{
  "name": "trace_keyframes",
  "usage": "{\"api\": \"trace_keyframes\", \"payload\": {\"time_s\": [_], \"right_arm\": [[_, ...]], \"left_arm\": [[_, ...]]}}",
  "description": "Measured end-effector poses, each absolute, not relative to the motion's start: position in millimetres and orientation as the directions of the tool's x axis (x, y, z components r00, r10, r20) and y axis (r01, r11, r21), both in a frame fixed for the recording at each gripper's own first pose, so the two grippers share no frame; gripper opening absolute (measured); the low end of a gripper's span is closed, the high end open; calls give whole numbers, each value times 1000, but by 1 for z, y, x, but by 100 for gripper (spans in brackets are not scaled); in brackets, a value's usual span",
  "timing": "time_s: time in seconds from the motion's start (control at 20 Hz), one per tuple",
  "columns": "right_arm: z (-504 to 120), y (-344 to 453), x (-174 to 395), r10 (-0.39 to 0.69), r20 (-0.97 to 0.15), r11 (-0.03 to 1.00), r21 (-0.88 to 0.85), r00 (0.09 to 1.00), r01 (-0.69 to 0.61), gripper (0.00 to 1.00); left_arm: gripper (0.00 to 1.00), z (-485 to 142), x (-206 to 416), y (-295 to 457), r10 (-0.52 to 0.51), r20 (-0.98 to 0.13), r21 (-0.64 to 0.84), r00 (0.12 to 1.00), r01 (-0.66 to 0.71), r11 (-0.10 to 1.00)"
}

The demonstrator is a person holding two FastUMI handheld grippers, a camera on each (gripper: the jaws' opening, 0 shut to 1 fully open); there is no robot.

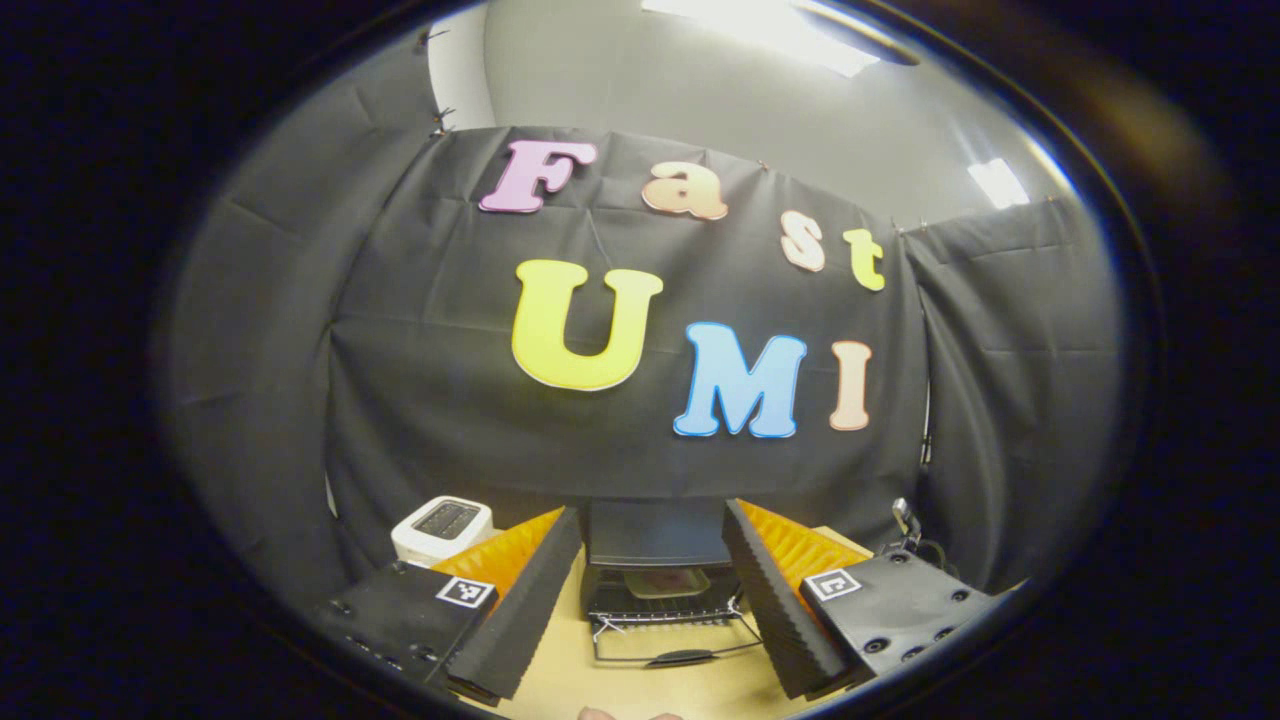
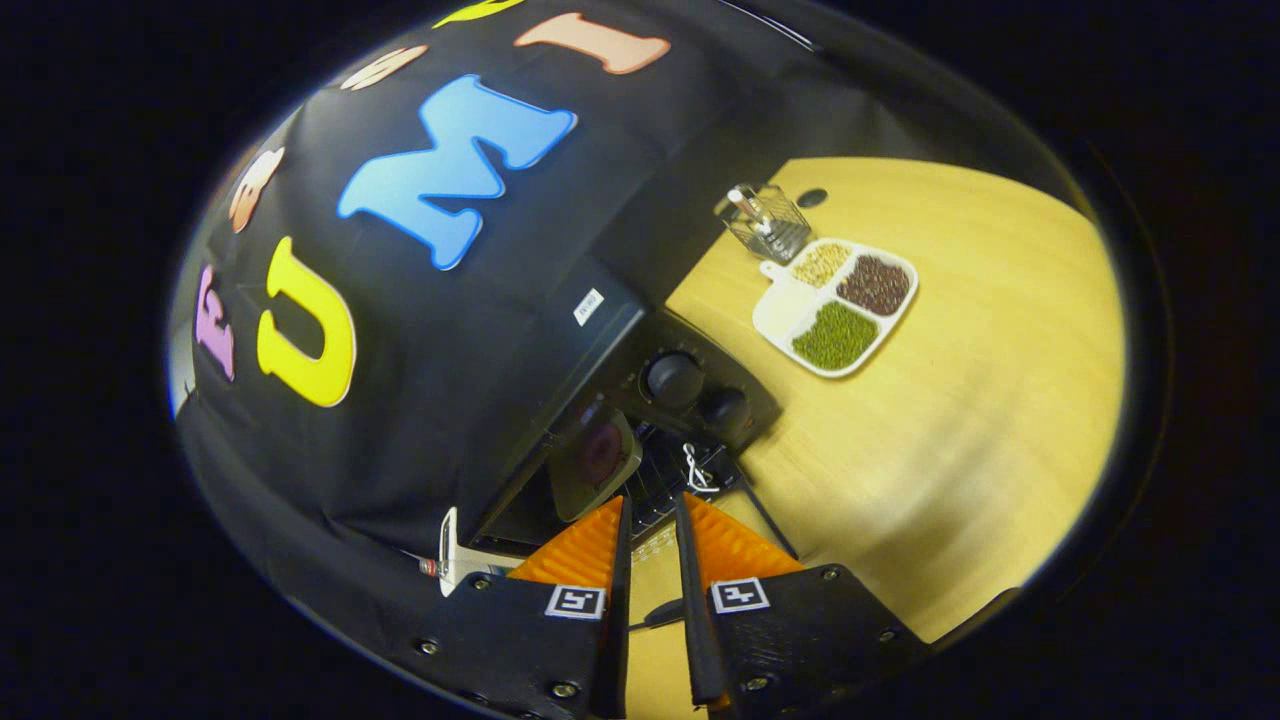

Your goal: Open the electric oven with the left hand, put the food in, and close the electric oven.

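Cloth-walled recording booth w/ kitchen props (oven, toaster).

I see a yellow wooden table. On it sits the black oven with its door down. A white toaster stands beside the oven. A white tray of beans and a wire basket sit farther off.

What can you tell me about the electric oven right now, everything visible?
The electric oven is a black box standing on the wooden table against the booth's cloth wall. Its door is swung down open, wire-framed with a dark handle at the front edge. A plate of food rests on the rack inside. Two round knobs sit on its control panel. Neither tool touches it.
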State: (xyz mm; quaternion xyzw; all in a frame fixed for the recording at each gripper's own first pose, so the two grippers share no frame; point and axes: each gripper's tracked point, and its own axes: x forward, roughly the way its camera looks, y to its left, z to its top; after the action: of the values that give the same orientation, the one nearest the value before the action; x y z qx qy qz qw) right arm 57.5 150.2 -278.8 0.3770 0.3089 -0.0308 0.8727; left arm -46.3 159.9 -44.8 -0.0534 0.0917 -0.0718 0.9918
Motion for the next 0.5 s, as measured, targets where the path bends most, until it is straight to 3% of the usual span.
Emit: {"api": "trace_keyframes", "payload": {"time_s": [0.1, 0.35, 0.45, 0.5], "right_arm": [[-258, 136, 51, 178, -545, 802, 563, 820, 200, 24], [-186, 106, 38, 164, -415, 950, 310, 895, -30, 24], [-150, 99, 31, 168, -333, 973, 210, 928, -101, 24], [-132, 96, 26, 176, -295, 976, 179, 939, -127, 24]], "left_arm": [[97, -50, -41, 145, -162, -185, -124, 969, 140, 982], [100, -55, -27, 108, -161, -205, -158, 965, 129, 979], [91, -55, -22, 96, -153, -204, -134, 967, 127, 983], [100, -55, -19, 90, -147, -203, -122, 968, 124, 985]]}}
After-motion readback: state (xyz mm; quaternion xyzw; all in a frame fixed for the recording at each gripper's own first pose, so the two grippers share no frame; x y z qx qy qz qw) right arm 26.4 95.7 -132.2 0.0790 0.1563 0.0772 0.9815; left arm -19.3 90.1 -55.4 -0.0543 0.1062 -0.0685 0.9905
